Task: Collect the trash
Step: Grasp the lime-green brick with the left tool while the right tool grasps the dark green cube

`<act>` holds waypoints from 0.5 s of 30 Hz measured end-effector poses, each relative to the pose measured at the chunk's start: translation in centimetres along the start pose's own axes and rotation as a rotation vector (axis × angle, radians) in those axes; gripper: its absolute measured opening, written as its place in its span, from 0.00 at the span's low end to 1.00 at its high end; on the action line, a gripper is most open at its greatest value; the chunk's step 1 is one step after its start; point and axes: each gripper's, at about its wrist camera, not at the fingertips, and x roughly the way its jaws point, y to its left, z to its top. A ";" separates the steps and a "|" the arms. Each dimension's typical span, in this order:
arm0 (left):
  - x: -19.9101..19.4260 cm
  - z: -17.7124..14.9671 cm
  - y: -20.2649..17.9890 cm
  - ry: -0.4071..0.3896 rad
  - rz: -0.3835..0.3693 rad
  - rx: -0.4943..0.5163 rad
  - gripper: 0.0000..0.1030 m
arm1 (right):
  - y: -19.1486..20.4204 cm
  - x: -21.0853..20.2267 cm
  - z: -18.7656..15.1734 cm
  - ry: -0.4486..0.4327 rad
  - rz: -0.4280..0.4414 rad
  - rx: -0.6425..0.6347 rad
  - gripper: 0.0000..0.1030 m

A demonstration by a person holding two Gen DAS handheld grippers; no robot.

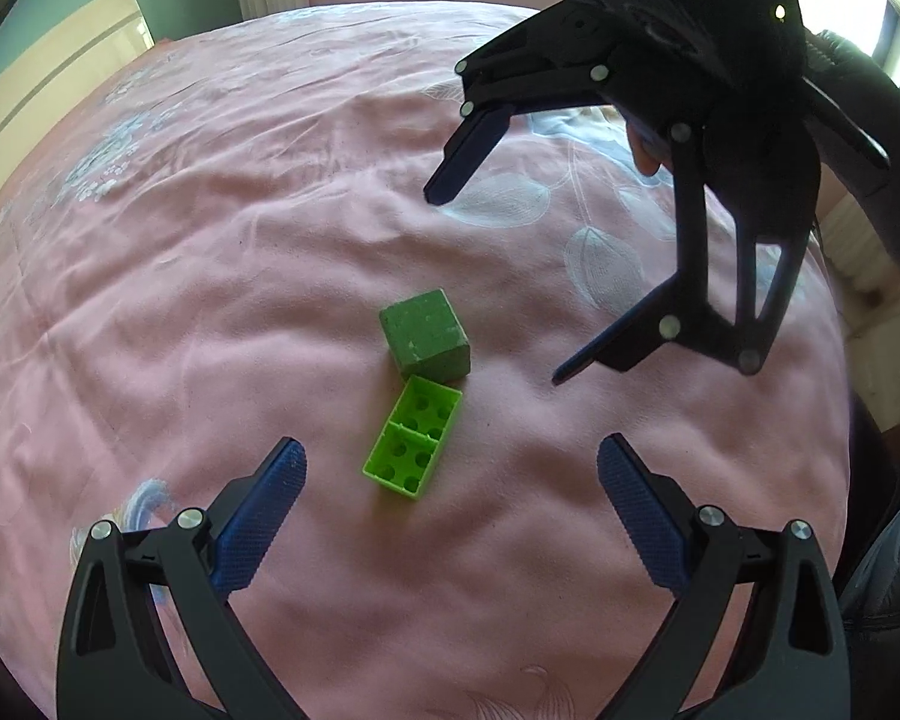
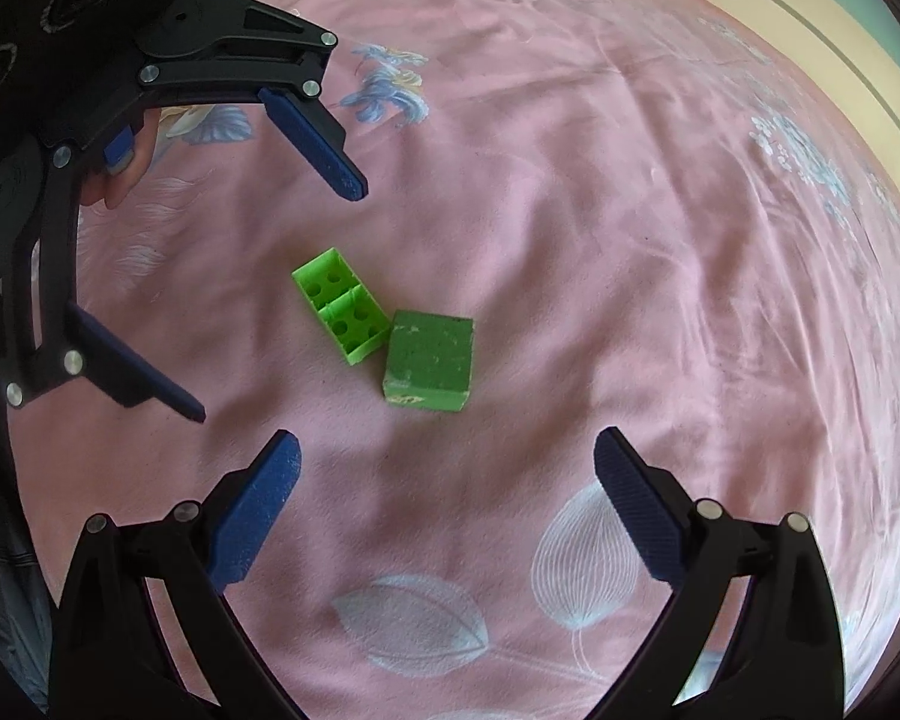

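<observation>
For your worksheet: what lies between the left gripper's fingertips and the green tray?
Only bare pink sheet separates left gripper from tray, in the left wrist view.

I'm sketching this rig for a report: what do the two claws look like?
Both match: the left claw and right claw have matte black, cut-out linkage frames with silver rivets and flat, dark blue, textured pads. No cables or markings show.

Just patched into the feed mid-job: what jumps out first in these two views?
Two green things against the pink bedspread: a dark green cube and, touching its near corner, a bright green two-compartment tray lying open side up, holes showing in its floor. Both sit mid-bed between the two claws. The left claw and right claw are both wide open, facing each other from opposite sides, neither touching anything.
</observation>
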 end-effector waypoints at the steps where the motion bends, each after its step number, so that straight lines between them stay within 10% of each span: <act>1: 0.1 0.0 0.1 -0.002 -0.004 -0.001 0.96 | 0.0 0.2 0.1 -0.005 0.003 -0.005 0.90; 15: 1.8 0.1 0.8 0.007 -0.017 -0.002 0.76 | -0.5 2.2 1.6 -0.010 0.046 -0.013 0.60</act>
